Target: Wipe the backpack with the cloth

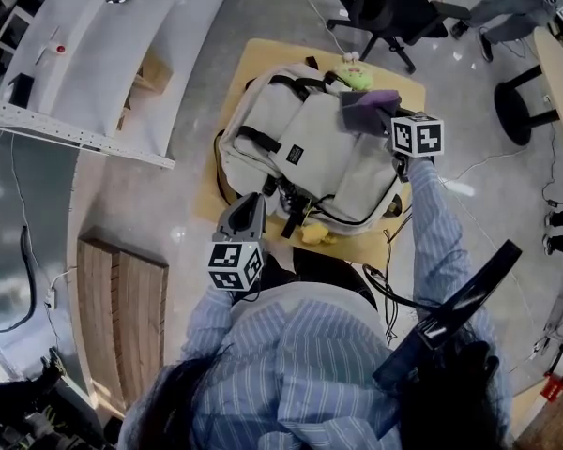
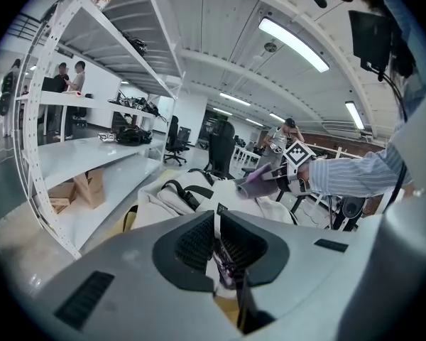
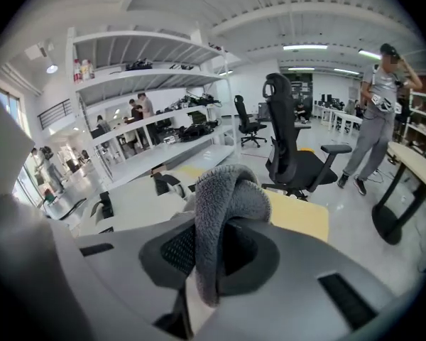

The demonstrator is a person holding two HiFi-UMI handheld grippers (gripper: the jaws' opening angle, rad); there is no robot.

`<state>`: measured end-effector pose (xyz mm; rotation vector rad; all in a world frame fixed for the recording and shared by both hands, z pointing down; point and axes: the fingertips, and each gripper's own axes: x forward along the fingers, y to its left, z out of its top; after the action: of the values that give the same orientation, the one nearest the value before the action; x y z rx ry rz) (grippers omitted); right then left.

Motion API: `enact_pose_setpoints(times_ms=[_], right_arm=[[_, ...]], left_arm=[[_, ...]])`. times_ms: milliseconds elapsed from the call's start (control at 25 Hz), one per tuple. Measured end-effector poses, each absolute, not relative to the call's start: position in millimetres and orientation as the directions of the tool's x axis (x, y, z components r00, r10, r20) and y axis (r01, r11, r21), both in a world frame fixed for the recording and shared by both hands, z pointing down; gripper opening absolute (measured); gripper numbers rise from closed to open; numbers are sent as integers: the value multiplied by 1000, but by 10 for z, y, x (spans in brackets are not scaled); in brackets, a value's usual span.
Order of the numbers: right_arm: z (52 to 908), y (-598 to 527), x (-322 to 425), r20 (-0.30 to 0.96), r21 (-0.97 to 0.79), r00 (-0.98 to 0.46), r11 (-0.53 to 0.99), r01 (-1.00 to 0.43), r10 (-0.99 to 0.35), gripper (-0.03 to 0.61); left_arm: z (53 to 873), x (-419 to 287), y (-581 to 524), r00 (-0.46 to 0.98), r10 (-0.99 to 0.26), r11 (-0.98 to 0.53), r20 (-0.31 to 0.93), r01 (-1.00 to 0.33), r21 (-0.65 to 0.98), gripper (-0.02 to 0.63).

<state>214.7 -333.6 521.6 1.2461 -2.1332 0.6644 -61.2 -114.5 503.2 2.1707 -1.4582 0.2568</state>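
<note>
A cream backpack [image 1: 310, 157] with black straps lies flat on a small wooden table [image 1: 227, 181]. My right gripper [image 1: 383, 120] is over the bag's far right corner, shut on a folded grey-purple cloth [image 1: 368, 109]. In the right gripper view the cloth [image 3: 224, 212] bulges up between the jaws, with the backpack [image 3: 138, 197] below it to the left. My left gripper [image 1: 253, 202] is at the bag's near left edge, shut on a thin strip of the backpack's pale fabric [image 2: 214, 229]. From the left gripper view the backpack [image 2: 177, 194] and the cloth [image 2: 259, 180] lie ahead.
A green soft toy [image 1: 357, 76] lies at the bag's far end and a yellow one [image 1: 311, 234] at its near edge. A black office chair [image 1: 389, 12] stands beyond the table. White shelving [image 1: 94, 54] and a wooden pallet [image 1: 122, 317] are at the left. A person [image 3: 380, 112] stands behind.
</note>
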Motion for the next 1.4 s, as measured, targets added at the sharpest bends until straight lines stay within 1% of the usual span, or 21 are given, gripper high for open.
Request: enact_pose_setpoints(times_ms=[80, 160, 440, 600, 720, 840, 960, 1040, 1200, 1400], right_arm=[[5174, -3327, 2218, 679, -151, -399, 414, -897, -616, 41], [5059, -3239, 2194, 657, -173, -426, 425, -888, -622, 41], [4544, -2624, 1739, 573, -223, -569, 556, -801, -590, 41], [4477, -2043, 1399, 555, -293, -650, 609, -737, -520, 41], [4627, -1555, 1134, 577, -354, -691, 630, -691, -435, 41], [4913, -1043, 850, 621, -408, -715, 647, -645, -321, 41], [5215, -643, 649, 660, -448, -717, 648, -616, -225, 41], [5388, -498, 609, 688, -448, -701, 650, -614, -188, 41], [5619, -506, 698, 735, -415, -655, 645, -641, -178, 41], [5560, -810, 967, 755, -360, -617, 647, -673, -222, 41]], left_arm=[[5041, -608, -1130, 405, -809, -293, 427, -906, 304, 29], [5049, -597, -1123, 406, -807, -293, 429, -906, 306, 29], [5044, -496, -1175, 437, -796, -326, 419, -893, 312, 29], [5048, -427, -1191, 461, -786, -352, 411, -881, 315, 29], [5057, -390, -1185, 478, -778, -368, 409, -873, 319, 29], [5071, -370, -1158, 491, -768, -383, 411, -867, 320, 29], [5063, -350, -1137, 505, -760, -399, 408, -860, 319, 29], [5066, -350, -1113, 510, -756, -405, 409, -857, 320, 29], [5090, -378, -1060, 515, -749, -403, 417, -853, 331, 29], [5085, -334, -1012, 527, -742, -411, 414, -846, 340, 29]])
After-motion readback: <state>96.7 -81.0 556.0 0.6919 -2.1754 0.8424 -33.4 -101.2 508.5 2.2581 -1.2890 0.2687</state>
